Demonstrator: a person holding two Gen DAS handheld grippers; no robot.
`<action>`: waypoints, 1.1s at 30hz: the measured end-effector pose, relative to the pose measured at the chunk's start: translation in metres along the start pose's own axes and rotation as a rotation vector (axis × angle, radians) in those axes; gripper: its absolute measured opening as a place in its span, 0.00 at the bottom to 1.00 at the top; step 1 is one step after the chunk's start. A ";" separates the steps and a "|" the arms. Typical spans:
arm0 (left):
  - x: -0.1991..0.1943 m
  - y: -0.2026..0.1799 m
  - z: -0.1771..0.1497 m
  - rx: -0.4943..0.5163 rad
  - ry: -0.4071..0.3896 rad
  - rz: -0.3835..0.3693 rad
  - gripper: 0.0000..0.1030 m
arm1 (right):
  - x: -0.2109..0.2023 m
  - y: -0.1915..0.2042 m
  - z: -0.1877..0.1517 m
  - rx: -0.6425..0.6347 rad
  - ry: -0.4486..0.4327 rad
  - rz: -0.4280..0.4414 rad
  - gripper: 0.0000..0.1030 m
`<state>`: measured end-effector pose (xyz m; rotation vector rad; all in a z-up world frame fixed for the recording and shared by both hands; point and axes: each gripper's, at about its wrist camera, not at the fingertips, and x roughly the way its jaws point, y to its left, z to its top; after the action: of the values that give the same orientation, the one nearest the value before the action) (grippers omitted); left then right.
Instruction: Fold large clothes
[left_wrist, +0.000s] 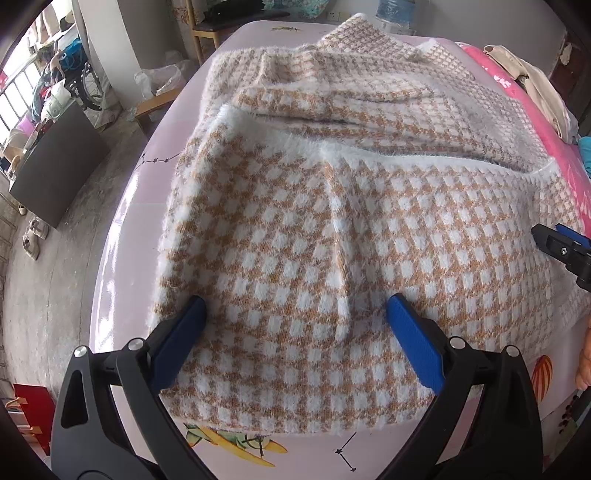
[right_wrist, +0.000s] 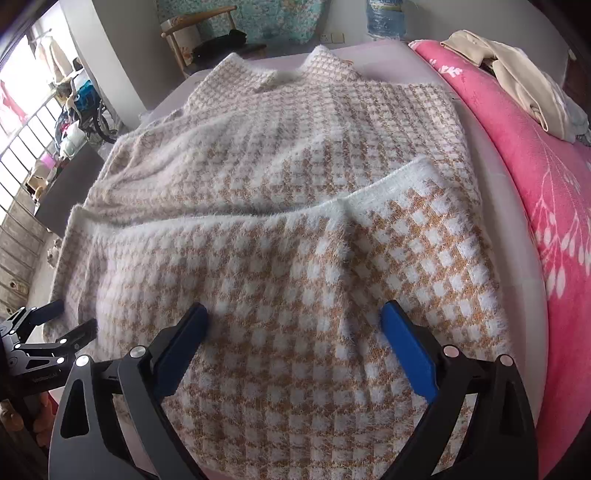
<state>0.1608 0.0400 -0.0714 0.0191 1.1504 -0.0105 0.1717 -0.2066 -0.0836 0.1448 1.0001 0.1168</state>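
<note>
Presently catalogued, on the bed (left_wrist: 122, 206) with its pale lilac sheet: one large fuzzy sweater (left_wrist: 332, 229), tan-and-white check, white fringe trim. Spread flat, collar at the far end, near portion doubled back so a white-edged fold runs crosswise over the middle. Long axis pointing away from both tools, toward the far end of the bed.

Left tool (left_wrist: 295, 325): jaws spread wide, nothing pinched between them. Blue pads (left_wrist: 415, 339) poised over the near doubled layer, straddling a soft ridge of knit; contact with the cloth hard to tell. Set toward the sweater's left side, its left border and bare sheet just beyond the left pad.

Right tool (right_wrist: 293, 328): jaws likewise wide apart, empty, poised over the same near layer but toward the right side, close to the pink blanket (right_wrist: 535, 184) along the bed's right edge. Visible also at the right margin of the left view, low over the cloth.

Relation governing the coming move: garment directly ahead of and under both tools, each roughly as near the hem as the other, one per side. Likely step: a two-handed pinch at the near edge, carried forward along the long axis.

Also present: beige garment (right_wrist: 517, 77) heaped on the blanket, wooden chair (right_wrist: 192, 40) beyond the bed.
</note>
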 end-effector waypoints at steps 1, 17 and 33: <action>0.001 -0.001 0.001 0.000 0.001 0.001 0.92 | 0.001 -0.001 0.000 0.010 0.004 0.003 0.93; 0.002 -0.003 0.001 -0.009 0.006 0.018 0.93 | 0.003 -0.011 -0.002 0.061 0.021 0.060 0.94; 0.001 -0.002 0.001 -0.007 0.000 0.018 0.93 | 0.001 -0.016 -0.001 0.052 0.039 0.096 0.94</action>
<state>0.1619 0.0380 -0.0721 0.0236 1.1501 0.0091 0.1719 -0.2224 -0.0884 0.2385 1.0360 0.1817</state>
